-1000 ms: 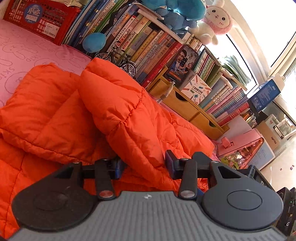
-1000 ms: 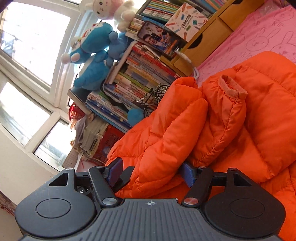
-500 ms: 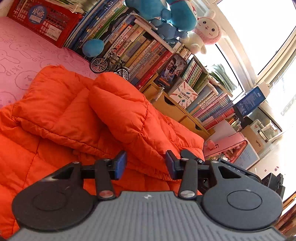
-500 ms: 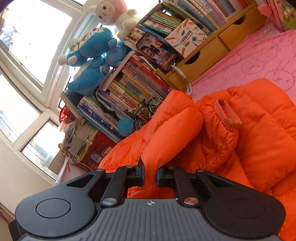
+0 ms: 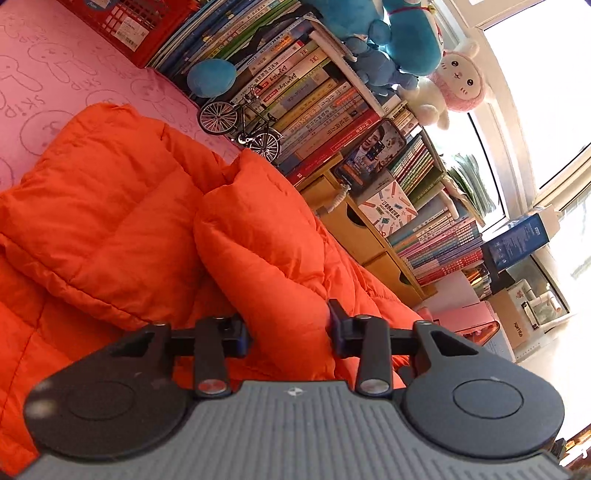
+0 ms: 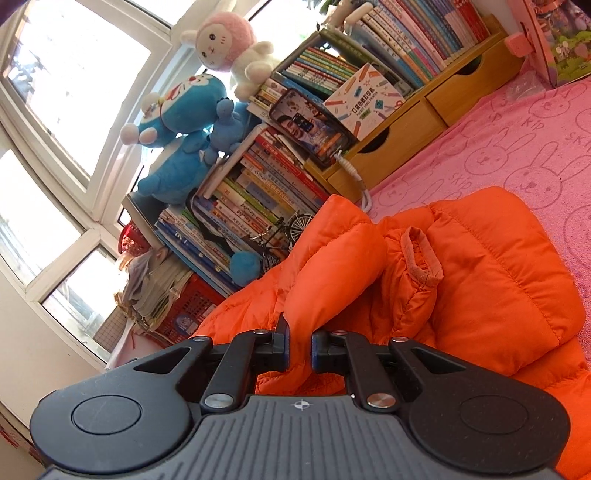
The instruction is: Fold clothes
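An orange puffer jacket (image 5: 129, 221) lies crumpled on a pink bunny-print sheet (image 5: 44, 85). A thick padded fold of it runs between the fingers of my left gripper (image 5: 287, 328), whose jaws are closing; the fabric fills the gap and touches both pads. In the right wrist view the same jacket (image 6: 498, 277) shows a sleeve with its ribbed cuff (image 6: 424, 254) lying on top. My right gripper (image 6: 300, 349) is shut on a raised fold of the jacket, pinched thin between the pads.
Stacked books (image 5: 314, 99), a model bicycle (image 5: 240, 125), a red basket (image 5: 136, 22) and wooden drawers (image 6: 406, 129) line the far edge of the sheet. Blue and pink plush toys (image 6: 177, 147) sit on the books by the window. Bare pink sheet (image 6: 517, 147) lies right of the jacket.
My right gripper closed on the jacket fold and lifted it slightly. My left gripper slid in, so a thicker fold now fills the gap between its fingers.
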`<action>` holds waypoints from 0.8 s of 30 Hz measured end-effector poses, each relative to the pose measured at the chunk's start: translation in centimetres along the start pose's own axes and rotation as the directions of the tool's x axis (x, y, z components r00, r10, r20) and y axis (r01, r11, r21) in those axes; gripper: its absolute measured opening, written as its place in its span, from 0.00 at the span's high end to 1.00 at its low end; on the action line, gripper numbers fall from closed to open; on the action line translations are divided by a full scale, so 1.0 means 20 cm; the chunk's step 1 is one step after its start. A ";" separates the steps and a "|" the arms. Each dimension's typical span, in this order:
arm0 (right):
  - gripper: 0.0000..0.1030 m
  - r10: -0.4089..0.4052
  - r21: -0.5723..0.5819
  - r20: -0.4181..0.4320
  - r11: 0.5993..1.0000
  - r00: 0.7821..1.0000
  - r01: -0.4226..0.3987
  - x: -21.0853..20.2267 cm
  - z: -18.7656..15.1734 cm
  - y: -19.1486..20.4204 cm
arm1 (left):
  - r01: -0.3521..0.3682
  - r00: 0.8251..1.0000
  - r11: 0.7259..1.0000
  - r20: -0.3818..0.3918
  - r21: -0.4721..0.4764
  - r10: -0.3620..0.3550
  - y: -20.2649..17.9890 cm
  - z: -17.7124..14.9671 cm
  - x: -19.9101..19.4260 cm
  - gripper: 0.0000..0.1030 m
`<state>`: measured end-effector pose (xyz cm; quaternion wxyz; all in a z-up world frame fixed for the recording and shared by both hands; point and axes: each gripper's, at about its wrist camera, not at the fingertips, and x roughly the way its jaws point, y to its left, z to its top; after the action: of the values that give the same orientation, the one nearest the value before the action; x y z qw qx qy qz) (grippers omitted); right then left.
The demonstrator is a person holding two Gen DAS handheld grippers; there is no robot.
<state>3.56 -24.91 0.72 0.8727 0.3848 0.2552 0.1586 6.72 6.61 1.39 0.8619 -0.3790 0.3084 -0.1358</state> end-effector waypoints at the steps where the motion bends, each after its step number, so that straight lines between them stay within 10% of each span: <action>1: 0.89 0.004 0.010 0.005 1.000 1.000 -0.004 -0.01 0.01 -0.01 | -0.003 1.000 1.000 0.001 0.015 0.003 -0.01 -0.01 0.00 0.81; 8: 0.81 -0.003 0.059 -0.040 0.998 0.999 0.006 0.07 -0.04 -0.07 | -0.034 0.999 0.999 -0.010 0.029 0.034 0.00 -0.04 0.00 0.85; 13: 0.41 0.034 0.032 -0.101 0.999 0.994 -0.031 0.19 -0.07 0.02 | -0.024 1.000 0.999 -0.018 0.046 0.025 0.00 -0.05 -0.03 0.85; 17: 0.72 -0.053 -0.049 -0.096 0.998 0.994 0.049 0.24 -0.11 0.09 | -0.072 0.997 0.992 -0.006 0.103 0.073 0.00 -0.07 -0.05 0.85; 24: 0.79 -0.096 -0.131 -0.102 0.988 0.990 0.082 0.20 -0.18 0.06 | -0.156 0.987 0.958 0.008 0.241 0.159 0.06 -0.12 -0.14 0.72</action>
<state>4.68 -20.10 -1.71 0.8865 0.3075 0.3085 0.1558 2.90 7.35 0.46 0.9077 -0.2450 0.3239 -0.1055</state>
